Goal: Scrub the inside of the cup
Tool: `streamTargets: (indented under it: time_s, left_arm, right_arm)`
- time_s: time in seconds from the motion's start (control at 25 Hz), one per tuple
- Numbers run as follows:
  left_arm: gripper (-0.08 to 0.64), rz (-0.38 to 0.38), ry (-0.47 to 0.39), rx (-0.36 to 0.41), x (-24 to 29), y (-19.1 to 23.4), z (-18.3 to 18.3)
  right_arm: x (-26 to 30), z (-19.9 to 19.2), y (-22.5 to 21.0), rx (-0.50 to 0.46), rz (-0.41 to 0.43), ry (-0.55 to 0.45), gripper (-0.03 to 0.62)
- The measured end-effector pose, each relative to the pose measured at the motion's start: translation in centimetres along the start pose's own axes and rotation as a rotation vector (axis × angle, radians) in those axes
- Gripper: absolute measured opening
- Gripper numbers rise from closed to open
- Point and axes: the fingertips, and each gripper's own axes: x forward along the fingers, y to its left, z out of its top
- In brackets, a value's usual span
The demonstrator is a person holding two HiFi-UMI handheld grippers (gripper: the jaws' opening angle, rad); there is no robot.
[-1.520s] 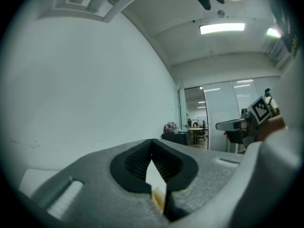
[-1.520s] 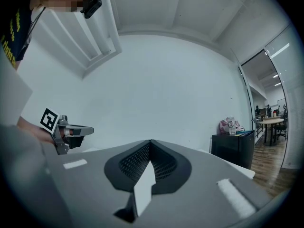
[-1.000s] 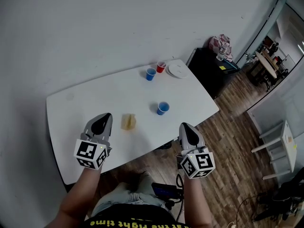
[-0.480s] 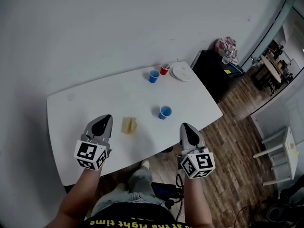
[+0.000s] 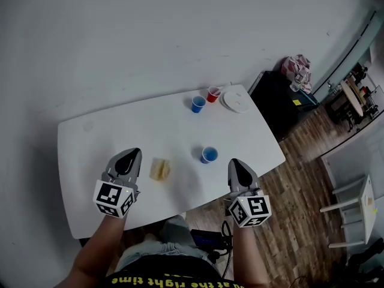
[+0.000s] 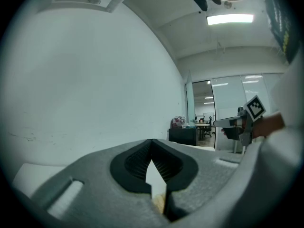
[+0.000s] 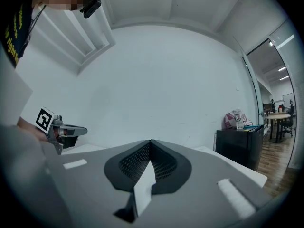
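A blue cup [image 5: 209, 155] stands upright on the white table [image 5: 120, 131], near its front edge. A yellow sponge [image 5: 159, 169] lies to its left. My left gripper [image 5: 128, 156] is shut and empty, just left of the sponge, and a sliver of sponge [image 6: 158, 202] shows below its closed jaws [image 6: 152, 142]. My right gripper [image 5: 235, 164] is shut and empty, over the table's front edge just right of the cup. In the right gripper view the closed tips [image 7: 150, 142] point level over the tabletop; the cup is hidden there.
At the table's far end stand a second blue cup [image 5: 198, 104], a red cup [image 5: 213, 94] and a white plate [image 5: 236, 100]. A black cabinet [image 5: 282, 101] with a pink bag stands beyond the table's right end. Wood floor lies to the right.
Both grippers have come forward over the table. The left tip now sits beside the sponge and the right tip beside the near blue cup. Both stay shut.
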Motion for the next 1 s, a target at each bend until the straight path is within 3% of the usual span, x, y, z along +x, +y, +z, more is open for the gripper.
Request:
streamTargets:
  time_s: [1.0]
  left_arm:
    - [0.003,0.109,0.093,-0.04,6.9,1.5,-3.9]
  right_arm:
    - [8.1,-4.6,-8.0,0.034,0.144,0.109,0.006]
